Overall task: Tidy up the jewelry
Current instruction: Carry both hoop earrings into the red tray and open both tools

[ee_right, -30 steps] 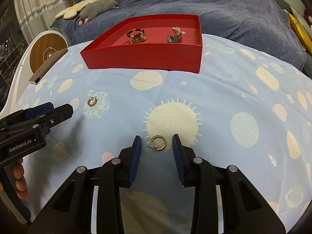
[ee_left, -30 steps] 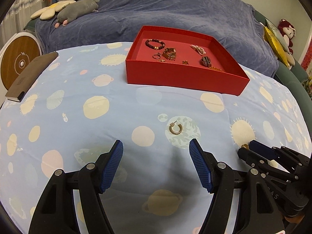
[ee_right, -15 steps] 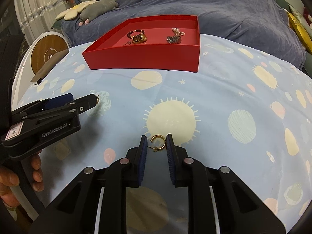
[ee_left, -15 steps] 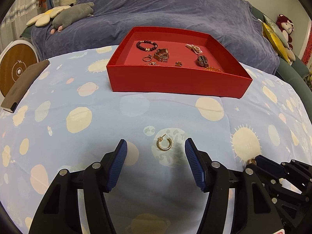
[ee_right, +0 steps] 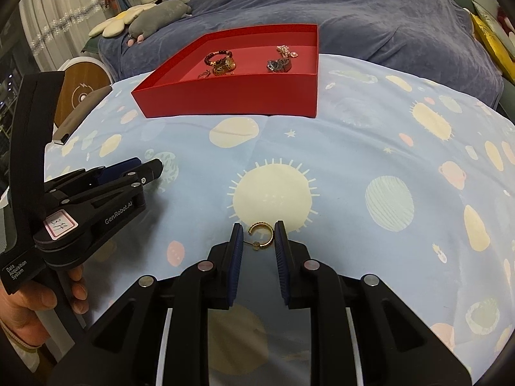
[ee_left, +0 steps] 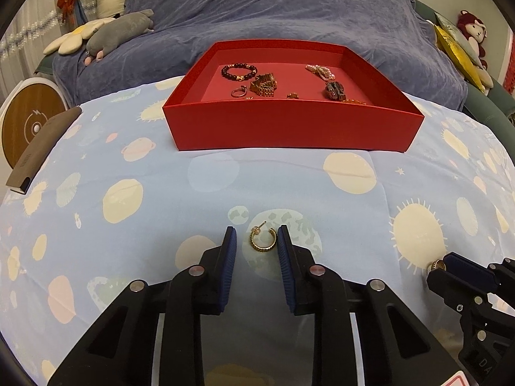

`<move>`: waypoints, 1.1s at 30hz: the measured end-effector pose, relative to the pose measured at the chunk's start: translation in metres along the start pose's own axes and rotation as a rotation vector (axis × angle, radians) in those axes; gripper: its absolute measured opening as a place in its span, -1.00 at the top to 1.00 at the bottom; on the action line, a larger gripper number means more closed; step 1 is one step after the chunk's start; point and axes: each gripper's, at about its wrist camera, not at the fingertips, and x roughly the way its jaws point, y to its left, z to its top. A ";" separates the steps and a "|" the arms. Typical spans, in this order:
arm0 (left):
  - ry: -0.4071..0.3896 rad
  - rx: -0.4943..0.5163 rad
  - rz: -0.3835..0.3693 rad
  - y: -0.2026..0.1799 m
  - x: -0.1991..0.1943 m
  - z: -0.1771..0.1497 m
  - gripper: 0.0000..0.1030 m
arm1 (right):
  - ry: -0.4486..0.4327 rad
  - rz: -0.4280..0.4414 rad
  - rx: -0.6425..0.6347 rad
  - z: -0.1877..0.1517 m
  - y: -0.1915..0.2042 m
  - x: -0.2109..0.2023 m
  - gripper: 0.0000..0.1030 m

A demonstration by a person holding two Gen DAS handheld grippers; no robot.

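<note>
Two gold hoop earrings lie on the planet-print cloth. One earring [ee_left: 261, 249] sits between the fingers of my left gripper [ee_left: 257, 230], whose jaws are closing. The right pad [ee_left: 283, 251] touches the hoop, while a narrow gap shows at the left pad. My right gripper [ee_right: 258, 225] is shut on the other earring [ee_right: 269, 241], which is still resting on the cloth. Behind both stands the red box [ee_left: 289, 128] with a bead bracelet [ee_left: 238, 71], a gold band [ee_left: 264, 84], a ring [ee_left: 238, 92] and other pieces inside. Each gripper also shows in the other's view: right gripper [ee_left: 450, 267], left gripper [ee_right: 151, 170].
A brown notebook [ee_left: 42, 148] lies at the cloth's left edge beside a round wooden disc [ee_left: 30, 125]. Plush toys [ee_left: 116, 32] rest on the blue-covered sofa [ee_left: 289, 9] behind the box. A person's hand [ee_right: 38, 302] grips the left tool's handle.
My left gripper moved forward until its earring lay between the fingers, and its jaws narrowed sharply. The right gripper's jaws closed onto their earring, then held still.
</note>
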 end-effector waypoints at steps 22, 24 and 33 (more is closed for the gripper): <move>-0.013 -0.041 -0.090 0.030 -0.040 -0.012 0.73 | -0.012 0.018 -0.026 0.003 0.013 -0.003 0.63; -0.020 -0.042 -0.093 0.032 -0.044 -0.012 0.73 | -0.015 0.018 -0.027 0.004 0.014 -0.004 0.63; -0.035 -0.065 -0.124 0.033 -0.055 -0.007 0.73 | -0.042 0.016 -0.013 0.014 0.013 -0.011 0.63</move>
